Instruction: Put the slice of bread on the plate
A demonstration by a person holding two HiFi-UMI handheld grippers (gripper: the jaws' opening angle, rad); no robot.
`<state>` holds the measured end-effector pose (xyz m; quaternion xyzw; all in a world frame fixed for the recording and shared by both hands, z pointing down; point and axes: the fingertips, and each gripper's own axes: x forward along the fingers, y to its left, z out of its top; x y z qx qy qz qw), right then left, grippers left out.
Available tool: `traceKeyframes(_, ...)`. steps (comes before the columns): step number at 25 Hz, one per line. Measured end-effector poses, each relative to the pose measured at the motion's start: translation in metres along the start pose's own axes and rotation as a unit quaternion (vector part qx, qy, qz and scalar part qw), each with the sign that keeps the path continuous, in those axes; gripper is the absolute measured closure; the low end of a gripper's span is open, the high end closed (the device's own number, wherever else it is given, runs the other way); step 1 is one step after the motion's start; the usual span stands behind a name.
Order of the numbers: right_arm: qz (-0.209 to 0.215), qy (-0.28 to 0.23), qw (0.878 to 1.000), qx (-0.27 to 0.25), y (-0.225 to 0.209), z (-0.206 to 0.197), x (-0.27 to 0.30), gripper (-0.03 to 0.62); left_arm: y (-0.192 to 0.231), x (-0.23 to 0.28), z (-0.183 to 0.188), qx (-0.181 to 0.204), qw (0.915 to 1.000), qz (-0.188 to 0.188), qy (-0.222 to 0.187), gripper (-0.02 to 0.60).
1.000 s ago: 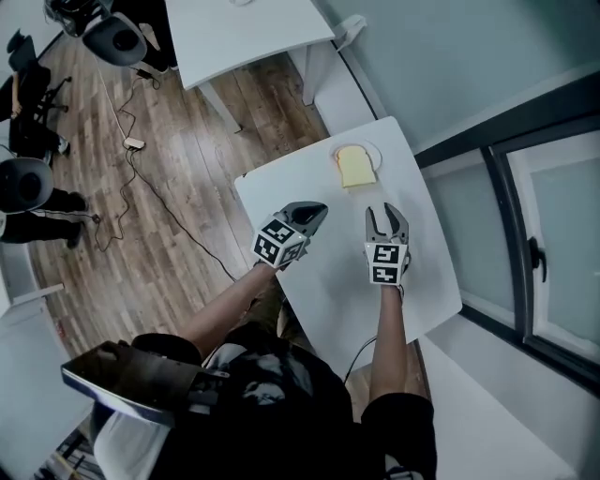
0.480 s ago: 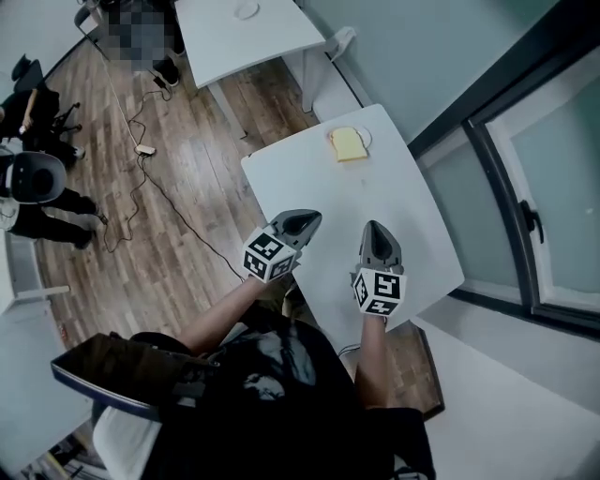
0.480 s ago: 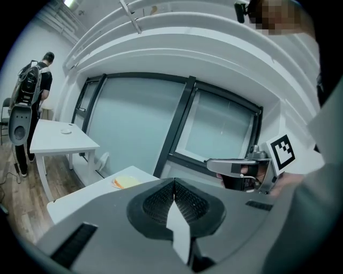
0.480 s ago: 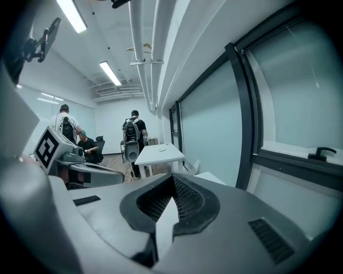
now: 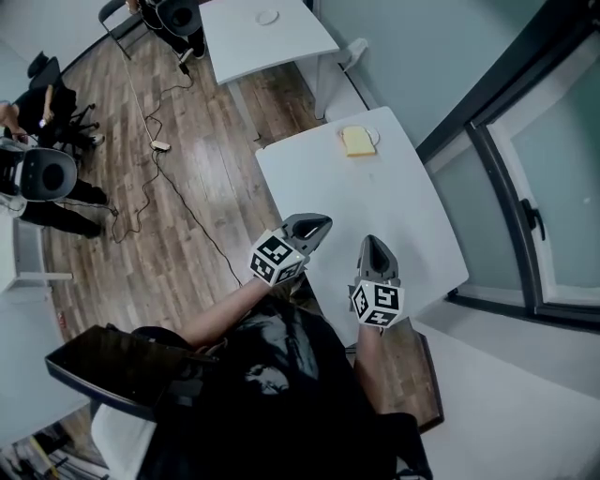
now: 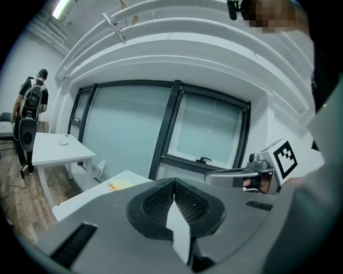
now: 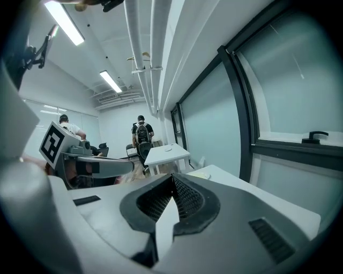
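Observation:
A yellow slice of bread [image 5: 356,142] lies on a small white plate [image 5: 373,136] at the far end of the white table [image 5: 403,206]. Both grippers hover over the table's near edge, well short of the bread. My left gripper [image 5: 321,223] is shut and holds nothing; its meshed pads [image 6: 161,200] meet. My right gripper [image 5: 371,242] is also shut and holds nothing. In the left gripper view the bread [image 6: 121,185] shows far off at the left, and the right gripper [image 6: 236,176] juts in at the right. The right gripper view shows the left gripper [image 7: 99,166] at the left.
A second white table [image 5: 272,47] with a small round dish [image 5: 268,17] stands beyond the first. The wooden floor [image 5: 187,159] at left carries cables, with seated people [image 5: 42,178] and chairs farther left. A dark-framed window wall [image 5: 506,169] runs along the right.
Both grippers have drawn back from the bread toward the near table edge and risen. The right gripper's jaws, open a second ago, have closed with nothing in them. The bread stays on the plate.

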<state>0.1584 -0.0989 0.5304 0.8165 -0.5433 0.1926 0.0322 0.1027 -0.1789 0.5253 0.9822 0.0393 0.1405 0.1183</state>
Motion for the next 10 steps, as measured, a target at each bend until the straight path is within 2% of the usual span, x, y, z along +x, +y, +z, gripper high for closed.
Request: traceKeyframes(10,0.023,0.004,1.0,-0.006,0.019,-0.007,-0.02,0.583,-0.022,-0.008,-0.006,-0.001,1.0,-0.002,0.001,0.575)
